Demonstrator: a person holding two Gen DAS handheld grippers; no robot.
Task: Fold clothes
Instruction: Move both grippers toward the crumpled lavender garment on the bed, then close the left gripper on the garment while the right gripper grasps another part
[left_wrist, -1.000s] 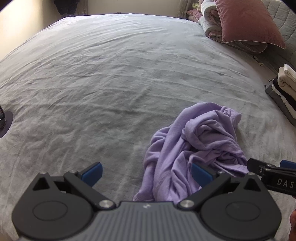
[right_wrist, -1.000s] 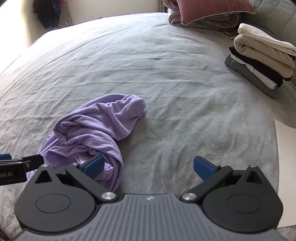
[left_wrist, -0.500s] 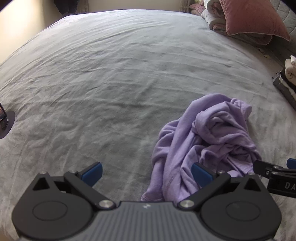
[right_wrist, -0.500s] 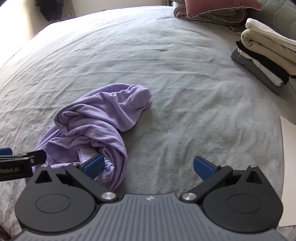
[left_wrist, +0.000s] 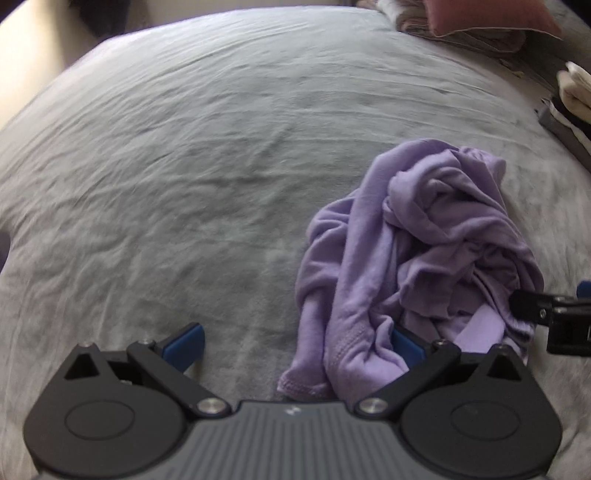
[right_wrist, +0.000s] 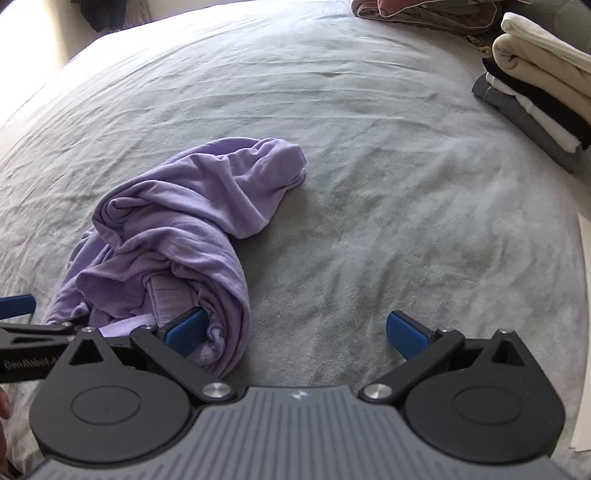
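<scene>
A crumpled lilac garment (left_wrist: 417, 254) lies in a heap on the grey bedspread (left_wrist: 192, 155); it also shows in the right wrist view (right_wrist: 177, 236). My left gripper (left_wrist: 295, 343) is open, low over the bed, its right blue pad against the garment's near edge. My right gripper (right_wrist: 295, 332) is open, its left blue pad touching the garment's near folds. Each gripper's tip shows at the edge of the other's view. Neither holds anything.
A stack of folded clothes (right_wrist: 539, 85) sits at the right on the bed, also seen in the left wrist view (left_wrist: 572, 96). A pink pillow on blankets (left_wrist: 480, 18) lies at the far right. White paper (right_wrist: 585, 332) lies at the right edge.
Both grippers have moved forward and down towards the lilac garment; it now sits closer, with each inner pad reaching its near edge. The garment itself has not moved.
</scene>
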